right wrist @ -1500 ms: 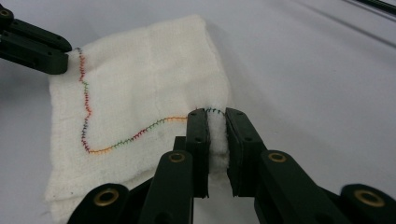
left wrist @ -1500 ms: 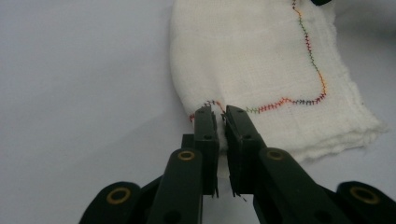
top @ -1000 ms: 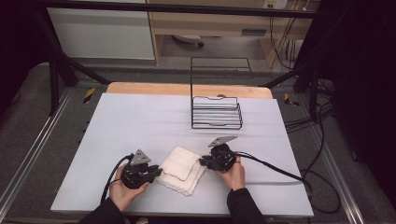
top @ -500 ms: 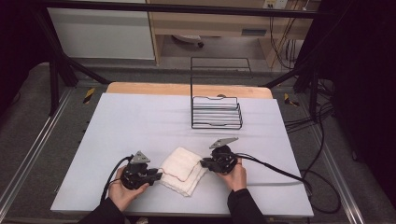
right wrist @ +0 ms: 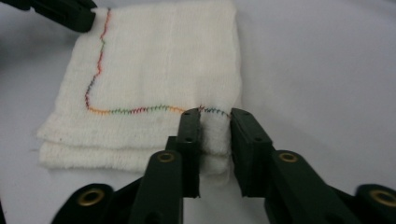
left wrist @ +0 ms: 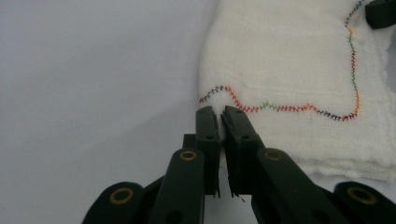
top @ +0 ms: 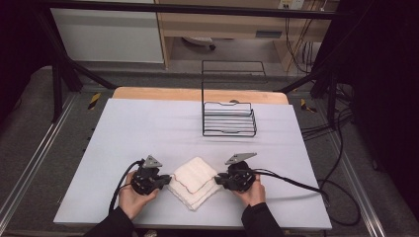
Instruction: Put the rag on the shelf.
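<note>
Dark curtains and metal framing ring the table (top: 148, 128), whose pale sheet carries a black wire rack (top: 229, 118) at 12 o'clock and a folded white cloth (top: 195, 181) at 6 o'clock, near the person's edge. The left gripper (top: 164, 180) sits at the cloth's 9 o'clock corner; its fingers (left wrist: 208, 128) have just been closing and now stand almost together, pinching the cloth edge by the coloured stitching (left wrist: 280, 108). The right gripper (top: 221, 180) is at the 3 o'clock corner; its fingers (right wrist: 190, 130) have just been opening and stand apart, a fold of cloth between them without being pressed. From here the risk looks lopsided: if the left hand lifts while the right has let go, the cloth could swing open and lose its fold. That thin left pinch may also catch only the top layer, leaving the lower ones behind.
</note>
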`<state>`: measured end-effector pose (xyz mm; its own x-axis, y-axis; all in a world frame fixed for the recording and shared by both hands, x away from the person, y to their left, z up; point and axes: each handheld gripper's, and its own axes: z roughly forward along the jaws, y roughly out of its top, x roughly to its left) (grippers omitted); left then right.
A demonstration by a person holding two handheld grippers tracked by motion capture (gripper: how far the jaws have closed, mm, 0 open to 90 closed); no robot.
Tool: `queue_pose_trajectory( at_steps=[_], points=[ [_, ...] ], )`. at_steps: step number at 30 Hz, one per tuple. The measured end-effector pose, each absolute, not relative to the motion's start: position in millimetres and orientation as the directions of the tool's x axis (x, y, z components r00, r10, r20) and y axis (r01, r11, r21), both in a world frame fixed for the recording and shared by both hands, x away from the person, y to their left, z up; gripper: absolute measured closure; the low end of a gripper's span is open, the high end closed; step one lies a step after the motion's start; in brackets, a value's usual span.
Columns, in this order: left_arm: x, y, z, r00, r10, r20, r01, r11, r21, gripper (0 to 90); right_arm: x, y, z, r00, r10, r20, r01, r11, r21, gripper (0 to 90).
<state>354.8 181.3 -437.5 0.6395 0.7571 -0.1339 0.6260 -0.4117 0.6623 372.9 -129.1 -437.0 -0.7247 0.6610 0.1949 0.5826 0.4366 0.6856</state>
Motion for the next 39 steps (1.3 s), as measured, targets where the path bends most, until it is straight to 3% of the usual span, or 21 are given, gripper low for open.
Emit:
queue_pose_trajectory(
  at_steps=[1, 3, 4, 10, 21, 34, 37, 39],
  points=[
    [354.0, 181.8, -438.4, 0.636, 0.760, -0.134, 0.625, -0.406, 0.666, 84.3, 374.7, -129.8, -435.3, -0.732, 0.659, 0.173, 0.554, 0.428, 0.714, 57.9],
    [353.6, 182.8, -440.4, 0.633, 0.762, -0.137, 0.624, -0.397, 0.674, 84.1, 380.3, -130.6, -430.9, -0.746, 0.644, 0.170, 0.523, 0.408, 0.748, 54.3],
    [353.4, 182.7, -441.3, 0.632, 0.762, -0.143, 0.625, -0.391, 0.676, 83.9, 385.1, -129.4, -428.9, -0.751, 0.638, 0.170, 0.507, 0.393, 0.767, 46.9],
    [351.3, 182.6, -442.8, 0.634, 0.763, -0.126, 0.614, -0.397, 0.682, 83.4, 414.3, -109.0, -431.1, -0.763, 0.627, 0.158, 0.494, 0.406, 0.769, 43.4],
    [351.6, 181.3, -443.9, 0.627, 0.767, -0.140, 0.621, -0.384, 0.683, 83.4, 447.8, -69.4, -447.9, -0.775, 0.606, 0.182, 0.530, 0.464, 0.710, 54.4],
    [352.7, 181.2, -443.8, 0.625, 0.767, -0.143, 0.624, -0.382, 0.681, 83.2, 451.8, -65.6, -449.1, -0.767, 0.577, 0.281, 0.593, 0.470, 0.654, 77.7],
    [353.3, 183.2, -442.8, 0.620, 0.770, -0.153, 0.630, -0.372, 0.682, 81.4, 449.3, -65.6, -447.8, -0.768, 0.584, 0.265, 0.584, 0.467, 0.663, 80.8],
    [353.8, 186.8, -440.1, 0.609, 0.778, -0.152, 0.627, -0.354, 0.694, 75.1, 444.9, -66.4, -445.9, -0.770, 0.593, 0.236, 0.566, 0.464, 0.681, 81.5]
  ],
)
